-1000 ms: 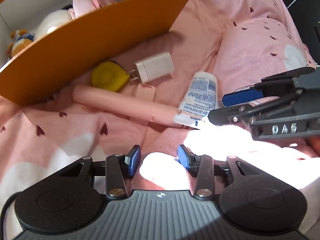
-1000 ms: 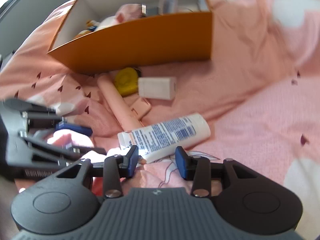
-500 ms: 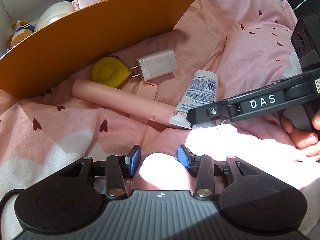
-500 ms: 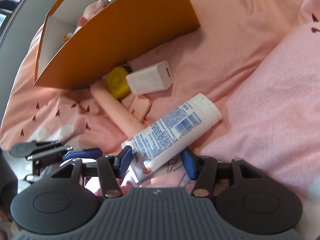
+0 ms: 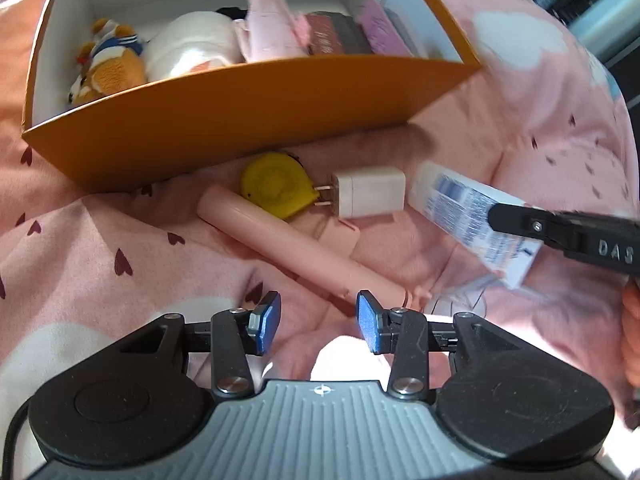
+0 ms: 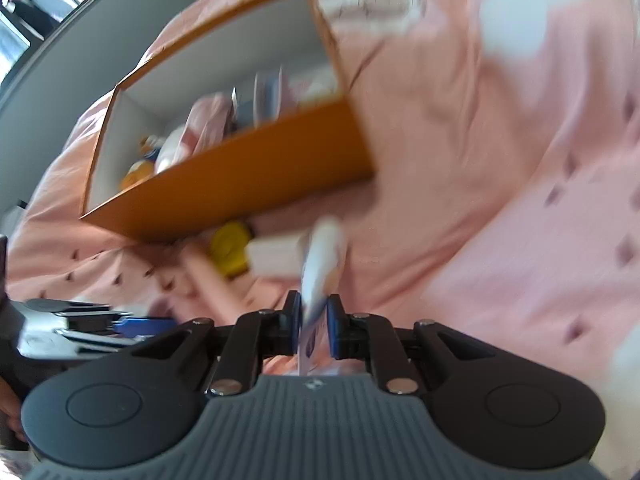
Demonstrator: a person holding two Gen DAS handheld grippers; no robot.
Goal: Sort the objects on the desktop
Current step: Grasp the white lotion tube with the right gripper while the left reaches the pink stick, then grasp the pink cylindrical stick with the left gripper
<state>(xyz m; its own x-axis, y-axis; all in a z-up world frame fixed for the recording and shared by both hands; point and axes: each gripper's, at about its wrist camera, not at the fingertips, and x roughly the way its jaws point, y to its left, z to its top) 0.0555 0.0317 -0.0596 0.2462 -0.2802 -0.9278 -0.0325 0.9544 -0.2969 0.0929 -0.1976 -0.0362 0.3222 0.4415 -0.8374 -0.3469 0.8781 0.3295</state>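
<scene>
Left wrist view: the orange box [image 5: 248, 128] sits on pink bedding [image 5: 100, 240], its near wall a long edge across the frame. Inside are a plush toy [image 5: 108, 68], a white bundle [image 5: 192, 48] and small packs along the far side. Just below the box's near wall lie a yellow tape measure [image 5: 274, 188], a white charger [image 5: 368, 196] touching it by its prongs, and a pink tube [image 5: 296, 248] running diagonally away from the box. The left gripper [image 5: 318, 322] hovers spread and empty over open bedding, well below the box. Right of the charger, the right gripper [image 5: 520, 226] pinches the white tube [image 5: 460, 208].

Right wrist view, blurred: the right gripper's [image 6: 314, 330] jaws are closing, pads pressed on the white tube's [image 6: 320, 264] flat end; its cap points toward the box [image 6: 240, 192]. Clear bedding lies right of the box.
</scene>
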